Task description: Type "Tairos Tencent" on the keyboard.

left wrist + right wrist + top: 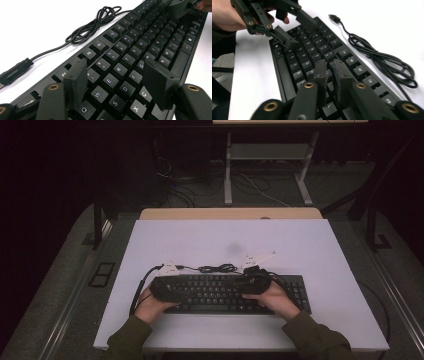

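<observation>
A black keyboard [225, 292] [130, 57] [312, 50] lies near the front of the white table [225, 240]. Its black cable [217, 268] [92, 27] [382, 60] lies coiled just behind it and ends in a loose USB plug [333, 17] [15, 71]. My left gripper [162, 287] [116, 63] [300, 32] hovers open over the keyboard's left end, with nothing between its fingers. Over the right half of the keys, my right gripper [252, 282] [329, 62] [178, 10] has its jaws drawn together, empty, with a thin slit between them.
Bare white tabletop stretches behind and to both sides of the keyboard. A wooden desk edge [230, 213] lies just behind the table. Farther back, on the dark floor, are loose cables [185, 190] and white desk legs [228, 170].
</observation>
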Available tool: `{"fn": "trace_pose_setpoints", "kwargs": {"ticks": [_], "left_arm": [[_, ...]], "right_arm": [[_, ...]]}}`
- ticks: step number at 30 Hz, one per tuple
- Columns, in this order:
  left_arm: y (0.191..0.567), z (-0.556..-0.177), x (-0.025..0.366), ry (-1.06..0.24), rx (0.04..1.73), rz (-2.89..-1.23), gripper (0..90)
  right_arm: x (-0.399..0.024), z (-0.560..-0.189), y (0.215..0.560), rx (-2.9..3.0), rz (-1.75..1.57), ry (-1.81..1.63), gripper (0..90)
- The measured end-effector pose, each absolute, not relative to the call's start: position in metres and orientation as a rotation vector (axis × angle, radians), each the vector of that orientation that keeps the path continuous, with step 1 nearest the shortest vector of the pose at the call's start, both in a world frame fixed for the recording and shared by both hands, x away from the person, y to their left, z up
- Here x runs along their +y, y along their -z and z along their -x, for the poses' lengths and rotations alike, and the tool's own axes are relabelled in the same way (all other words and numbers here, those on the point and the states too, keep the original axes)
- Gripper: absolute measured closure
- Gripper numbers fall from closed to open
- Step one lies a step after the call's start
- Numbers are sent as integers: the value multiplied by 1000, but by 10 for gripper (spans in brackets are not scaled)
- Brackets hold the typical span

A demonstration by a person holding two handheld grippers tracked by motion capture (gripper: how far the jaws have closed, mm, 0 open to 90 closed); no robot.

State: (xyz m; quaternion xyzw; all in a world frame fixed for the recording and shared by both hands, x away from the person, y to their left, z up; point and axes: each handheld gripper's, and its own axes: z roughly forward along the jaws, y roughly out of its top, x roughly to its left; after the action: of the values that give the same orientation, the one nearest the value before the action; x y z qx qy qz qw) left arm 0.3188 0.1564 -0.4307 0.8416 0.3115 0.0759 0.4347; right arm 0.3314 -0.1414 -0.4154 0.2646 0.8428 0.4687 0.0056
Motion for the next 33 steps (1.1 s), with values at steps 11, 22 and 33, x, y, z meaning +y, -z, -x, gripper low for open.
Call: {"fn": "trace_pose_setpoints", "kwargs": {"ticks": [11,22,33], "left_arm": [[431,-319,156,-202,770,-2097,308],[431,-319,156,-202,762,-2103,305],[432,-319,155,-199,761,-2103,304]], "right_arm": [[-132,-329,419,2679,-798,-1461,891],[-119,-323,425,2740,-764,-1424,889],[-109,-318,429,2781,-737,-1380,891]]}}
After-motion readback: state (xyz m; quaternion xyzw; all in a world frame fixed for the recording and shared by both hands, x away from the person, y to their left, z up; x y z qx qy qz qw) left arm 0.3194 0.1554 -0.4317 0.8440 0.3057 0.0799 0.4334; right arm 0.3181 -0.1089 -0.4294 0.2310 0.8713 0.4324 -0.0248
